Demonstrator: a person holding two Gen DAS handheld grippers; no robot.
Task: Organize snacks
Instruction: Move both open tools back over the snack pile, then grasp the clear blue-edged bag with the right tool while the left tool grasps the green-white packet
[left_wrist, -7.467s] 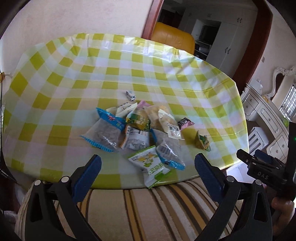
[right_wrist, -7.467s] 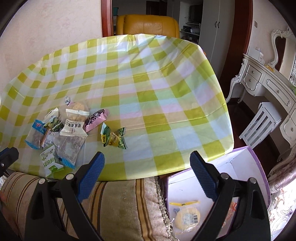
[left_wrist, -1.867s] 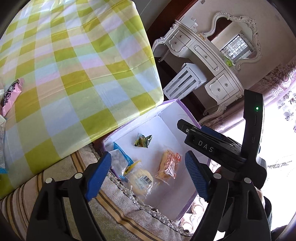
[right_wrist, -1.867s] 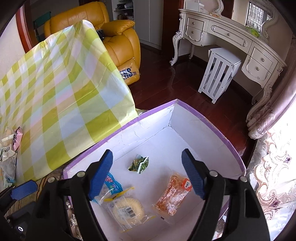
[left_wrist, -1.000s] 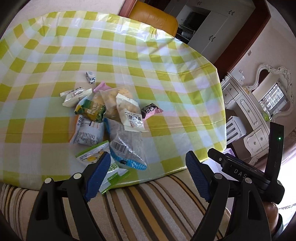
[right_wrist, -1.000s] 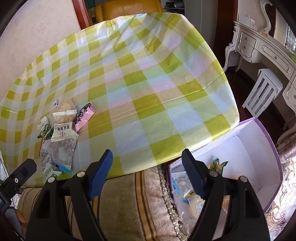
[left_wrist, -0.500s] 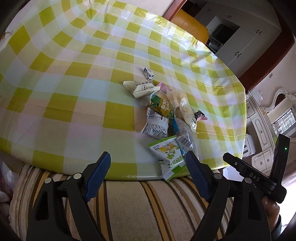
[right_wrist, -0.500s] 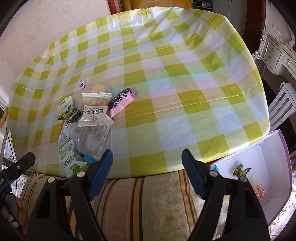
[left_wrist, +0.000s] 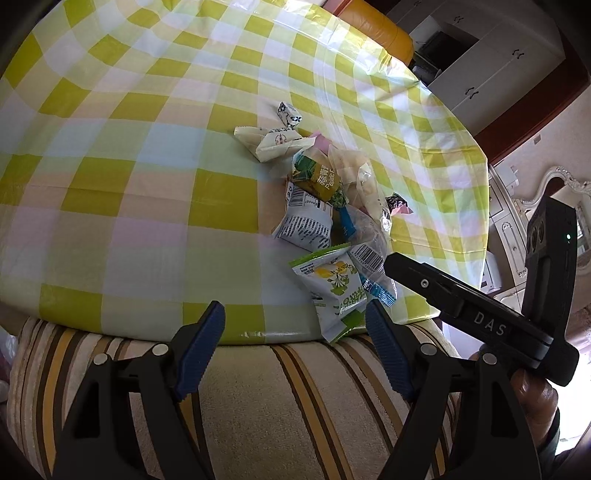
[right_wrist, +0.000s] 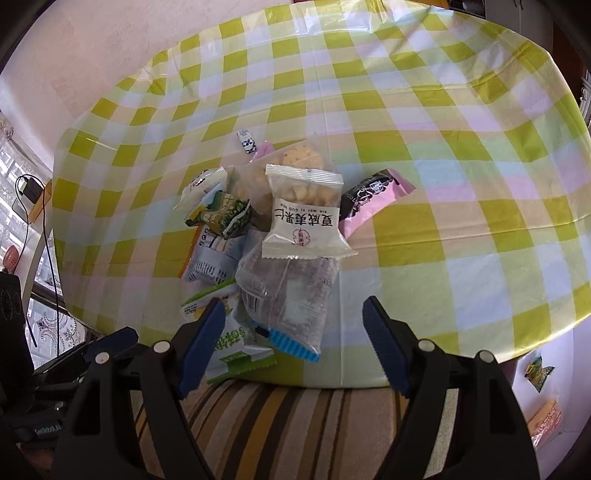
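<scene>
Left wrist view: left gripper (left_wrist: 291, 345) empty, jaws closing, snack pile (left_wrist: 325, 221) centre-right on checked tablecloth (left_wrist: 110, 184); right wrist view: right gripper (right_wrist: 293, 341) agape, empty, poised, judged to pick clear blue-edged packet (right_wrist: 288, 295) at centre.

A home: checked tablecloth (left_wrist: 147, 184), striped cushion (left_wrist: 280, 398), orange leather armchair (left_wrist: 380, 33), white wardrobe (left_wrist: 491, 70), ornate dresser (left_wrist: 517, 206).
</scene>
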